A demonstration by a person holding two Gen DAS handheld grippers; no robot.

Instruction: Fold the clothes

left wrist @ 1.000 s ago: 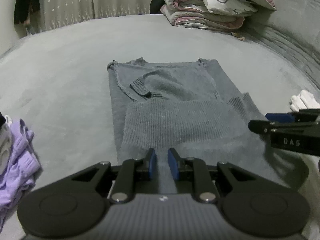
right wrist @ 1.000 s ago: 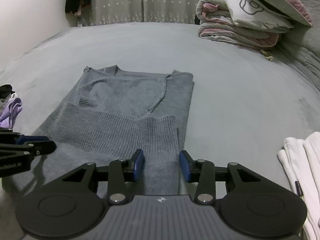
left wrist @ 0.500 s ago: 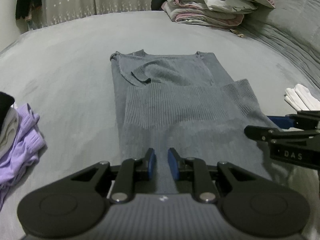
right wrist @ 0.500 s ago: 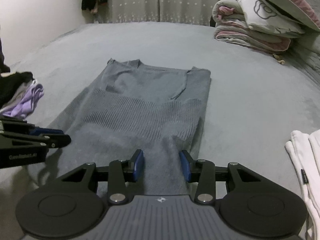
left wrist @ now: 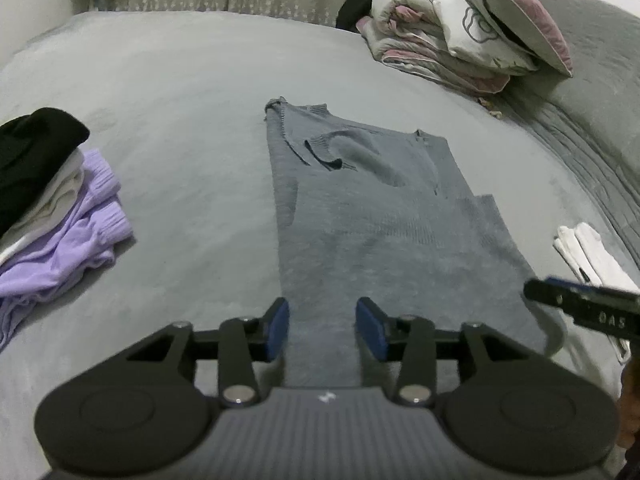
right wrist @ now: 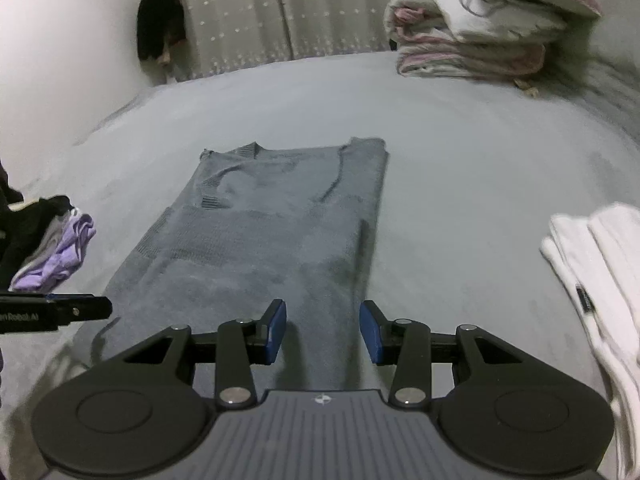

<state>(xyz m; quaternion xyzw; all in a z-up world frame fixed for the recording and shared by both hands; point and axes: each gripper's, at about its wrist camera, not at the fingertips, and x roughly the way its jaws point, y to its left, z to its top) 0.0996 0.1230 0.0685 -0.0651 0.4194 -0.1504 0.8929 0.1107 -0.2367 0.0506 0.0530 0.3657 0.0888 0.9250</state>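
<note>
1. Now, both grippers sit low over the near end of the grey sweater (left wrist: 384, 236), pointing forward along its length toward the collar.
2. Left gripper (left wrist: 323, 322): jaws spread wide, blue pads (left wrist: 279, 326) either side of a strip of the knit at its near left part, nothing pinched between them.
3. Right gripper (right wrist: 323, 330): same story, jaws apart, blue pads (right wrist: 370, 330) straddling the near right part of the sweater, no cloth clamped.
4. From the left wrist view the right gripper pokes in at the right edge; from the right wrist view the left one shows at the left edge. They're level with each other, side by side.
5. One grey sweater, lying flat on the grey bed (right wrist: 460, 152), sleeves folded in across the body, collar at the far end.
6. One loose pile of clothes (left wrist: 52, 220) to the left of the sweater: black on top, pale layers under it, lilac knit at the bottom.
7. One white garment (right wrist: 592, 264) to the right, well apart from the sweater.
8. One stack of folded bedding (left wrist: 452, 48) at the far right corner, with one pillow (left wrist: 520, 16) on top.
9. One dotted curtain (right wrist: 280, 12) behind the bed, one dark item (right wrist: 160, 24) hanging beside it.
</note>
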